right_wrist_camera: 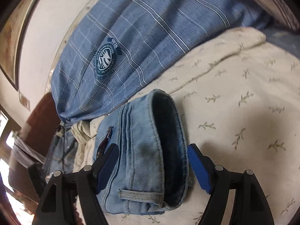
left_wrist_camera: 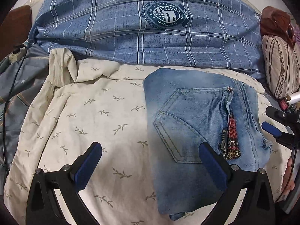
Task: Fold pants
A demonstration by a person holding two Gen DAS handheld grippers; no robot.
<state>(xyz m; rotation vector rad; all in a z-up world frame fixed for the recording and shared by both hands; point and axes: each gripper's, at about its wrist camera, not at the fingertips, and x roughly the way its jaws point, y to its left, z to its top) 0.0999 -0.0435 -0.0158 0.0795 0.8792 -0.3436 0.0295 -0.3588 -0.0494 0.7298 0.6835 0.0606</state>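
Between the right gripper's (right_wrist_camera: pixel 152 164) blue pads, the waistband end of the folded jeans (right_wrist_camera: pixel 142 150) is seen, but nothing is actually gripped: the jaws are spread wide, the left pad looks to be just at the denim and a bit of gap is left beside the right one, so the pants are only straddled. A belt loop (right_wrist_camera: pixel 139 195) is spotted right down near the base of that gripper, and the dark inside of the waistband is turned up toward the camera. Past the fingertips a blue plaid quilt (right_wrist_camera: pixel 150 28) with a round badge (right_wrist_camera: pixel 106 58) is piled up, and off to the right of the gripper plain cream sheet (right_wrist_camera: pixel 243 103) with little leaf sprigs is all that's laid out. From the left wrist view, the left gripper (left_wrist_camera: pixel 150 165) is also held wide open with nothing in it; its right finger is hung over the lower edge of the jeans (left_wrist_camera: pixel 196 121), while its left finger is over bare sheet (left_wrist_camera: pixel 93 112). Whether that right pad is touching the denim can't be told. The back pocket and a zip with a red plaid strip (left_wrist_camera: pixel 232 136) are shown ahead and to the right of it. Further right, the other gripper (left_wrist_camera: pixel 277 123) is poked in at the jeans' edge, and a striped pillow (left_wrist_camera: pixel 279 65) is stacked beyond that. A dark cable (left_wrist_camera: pixel 11 86) is draped far to the left.
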